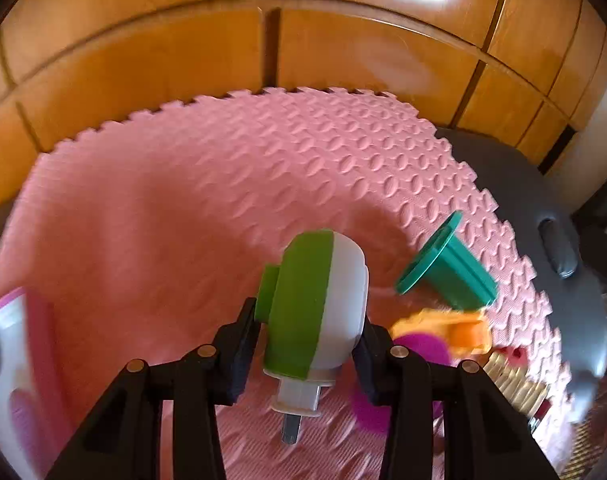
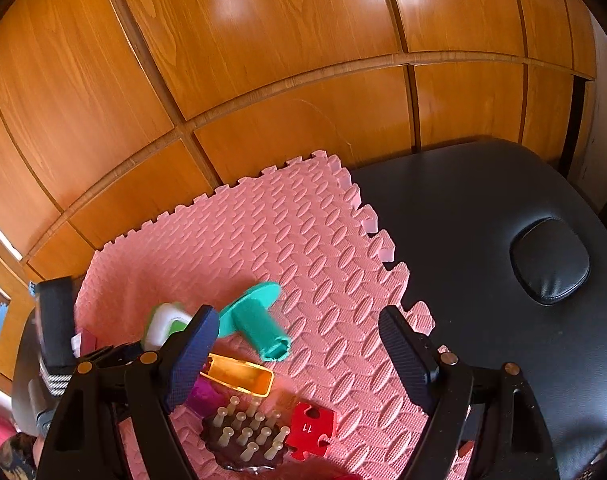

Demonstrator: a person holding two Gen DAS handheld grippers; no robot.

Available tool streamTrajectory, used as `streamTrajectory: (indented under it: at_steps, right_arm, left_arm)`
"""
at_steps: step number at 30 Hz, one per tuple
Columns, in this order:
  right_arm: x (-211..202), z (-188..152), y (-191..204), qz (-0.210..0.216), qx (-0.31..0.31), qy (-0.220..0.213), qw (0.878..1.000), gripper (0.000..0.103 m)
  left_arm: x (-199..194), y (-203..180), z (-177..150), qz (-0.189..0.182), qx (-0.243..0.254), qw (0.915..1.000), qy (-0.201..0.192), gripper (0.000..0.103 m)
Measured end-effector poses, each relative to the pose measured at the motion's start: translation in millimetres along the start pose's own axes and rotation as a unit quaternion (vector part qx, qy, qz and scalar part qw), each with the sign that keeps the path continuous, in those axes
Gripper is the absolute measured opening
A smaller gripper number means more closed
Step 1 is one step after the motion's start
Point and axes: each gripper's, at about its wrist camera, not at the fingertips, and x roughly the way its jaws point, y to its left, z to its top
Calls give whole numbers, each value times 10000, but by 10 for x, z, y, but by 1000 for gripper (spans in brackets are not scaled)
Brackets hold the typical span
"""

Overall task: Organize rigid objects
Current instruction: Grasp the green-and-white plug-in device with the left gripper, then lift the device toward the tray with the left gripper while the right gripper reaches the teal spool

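Now the left tool (image 1: 307, 332) pinches the green-and-white plug-in device (image 1: 317, 304) above the pink foam mat (image 1: 183, 200); its rounded shell could slip. The right tool (image 2: 299, 344) hangs spread, empty.

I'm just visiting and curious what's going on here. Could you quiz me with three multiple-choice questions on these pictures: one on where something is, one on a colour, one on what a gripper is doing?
1. Where does the teal funnel-shaped piece lie?
A. on the pink foam mat
B. on the black padded table
C. in a gripper

2. What colour is the puzzle piece marked 11?
A. blue
B. red
C. yellow

3. What is the left gripper doing?
A. hanging open
B. gripping the green and white object
C. gripping an orange piece

Answers: 1 A, it lies on its side on the mat. 2 B, plainly red. 3 B, both fingers press its sides.
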Motion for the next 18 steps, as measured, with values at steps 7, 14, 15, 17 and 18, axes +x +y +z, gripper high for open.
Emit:
streamTrajectory:
  at_steps: [7,14,15,17,18]
  right_arm:
    - [103,-42,-41,67,122,203,9997,83]
    - [181,-87,-47,28,120,342,9993,83]
    - [190,-94,-38,29,99,362,9993,83]
    - [200,-103,-24,47,80,387,9992,83]
    - [204,-109,-18,73,79,402,9991,83]
  left_arm:
    - [-407,89,-243,478,-26,9982,-354,43]
    - [-846,119,-484,739,-132,9947,-705,43]
    - [-916,125,-524,791,-138,9938,-768,43]
    - [-1019,137,-587,889,-150,9923,-853,43]
    - [-1063,141,-614,953,-160,9913,-894,43]
